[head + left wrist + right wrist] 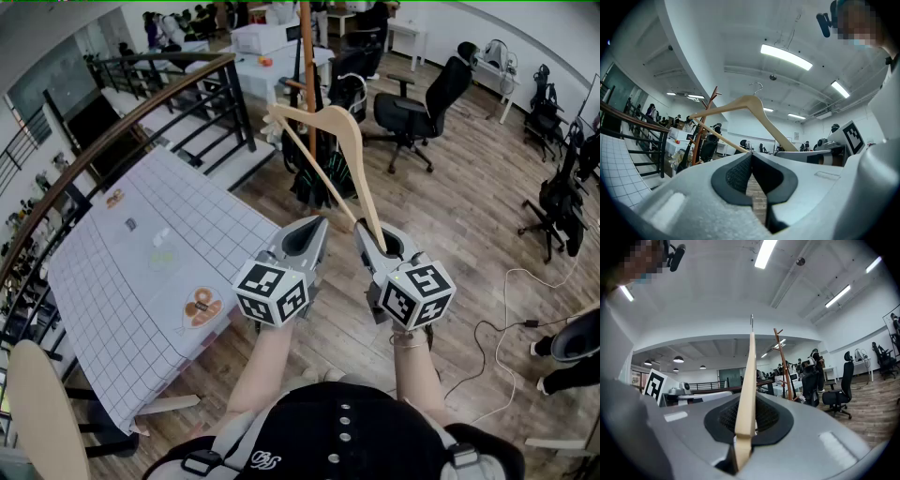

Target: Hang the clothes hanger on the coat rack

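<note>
1. Right tongs [367, 231]: closed tight on the tip of one arm of the wooden clothes hanger [343, 141]. In the right gripper view the hanger [749, 371] stands edge-on, running straight out from between the jaws of these tongs [744, 425].
2. Left tongs [319, 225]: held level just beside the right tongs, with nothing in them. In the left gripper view the jaw tips of these tongs [751, 157] meet, and a narrow slit behind the tips shows the floor below.
3. Wooden clothes hanger [754, 105]: carried in the air above the wooden floor [469, 234]. It reaches away from the person toward the coat rack [307, 56]. Its metal hook [758, 86] stands free against the ceiling, on no peg.
4. Coat rack [704, 124]: a brown wooden pole with angled pegs, standing beyond the hanger; dark items hang low on it. In the right gripper view the rack [783, 362] appears to the right of the hanger.
5. Surroundings: a desk [141, 272] under a grid-patterned cloth at the left, beside a dark railing [141, 112]; a black office chair [422, 103] stands at the right of the rack.
</note>
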Available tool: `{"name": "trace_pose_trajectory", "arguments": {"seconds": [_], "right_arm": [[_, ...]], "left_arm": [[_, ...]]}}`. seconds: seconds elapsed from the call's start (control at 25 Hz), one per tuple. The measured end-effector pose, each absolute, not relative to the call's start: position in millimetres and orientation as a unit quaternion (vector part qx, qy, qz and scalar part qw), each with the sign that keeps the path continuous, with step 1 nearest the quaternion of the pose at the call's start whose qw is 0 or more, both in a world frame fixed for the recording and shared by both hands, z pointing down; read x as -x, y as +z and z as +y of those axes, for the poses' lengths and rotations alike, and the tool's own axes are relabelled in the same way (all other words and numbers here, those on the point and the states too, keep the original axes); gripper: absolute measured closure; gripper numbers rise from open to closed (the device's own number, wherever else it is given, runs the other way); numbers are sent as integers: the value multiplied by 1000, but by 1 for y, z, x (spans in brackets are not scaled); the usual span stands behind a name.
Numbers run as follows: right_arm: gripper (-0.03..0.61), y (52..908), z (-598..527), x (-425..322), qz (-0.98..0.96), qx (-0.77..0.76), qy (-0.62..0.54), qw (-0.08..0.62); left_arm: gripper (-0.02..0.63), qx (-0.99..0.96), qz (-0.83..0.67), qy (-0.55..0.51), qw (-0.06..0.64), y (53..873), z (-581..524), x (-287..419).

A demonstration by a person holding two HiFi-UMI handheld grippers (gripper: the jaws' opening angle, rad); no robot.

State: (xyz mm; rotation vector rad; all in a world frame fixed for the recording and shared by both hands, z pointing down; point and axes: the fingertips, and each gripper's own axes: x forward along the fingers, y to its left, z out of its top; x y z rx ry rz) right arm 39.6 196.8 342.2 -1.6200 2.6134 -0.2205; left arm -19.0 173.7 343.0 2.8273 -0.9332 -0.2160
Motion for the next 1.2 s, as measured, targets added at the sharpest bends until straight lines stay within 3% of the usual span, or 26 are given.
{"name": "trace_pose_trajectory", "arguments": {"seconds": [0.24, 0.72, 1.2], "right_arm": [[557, 347, 195, -46, 848, 523, -76, 23], [555, 352, 192, -53, 849, 524, -69, -1], [554, 356, 174, -82, 845, 525, -91, 48]], "left_arm": [[621, -944, -291, -103, 117, 341, 172, 9], [621, -942, -297, -101, 118, 347, 164, 0], [621, -942, -288, -117, 125, 348, 142, -12]]}}
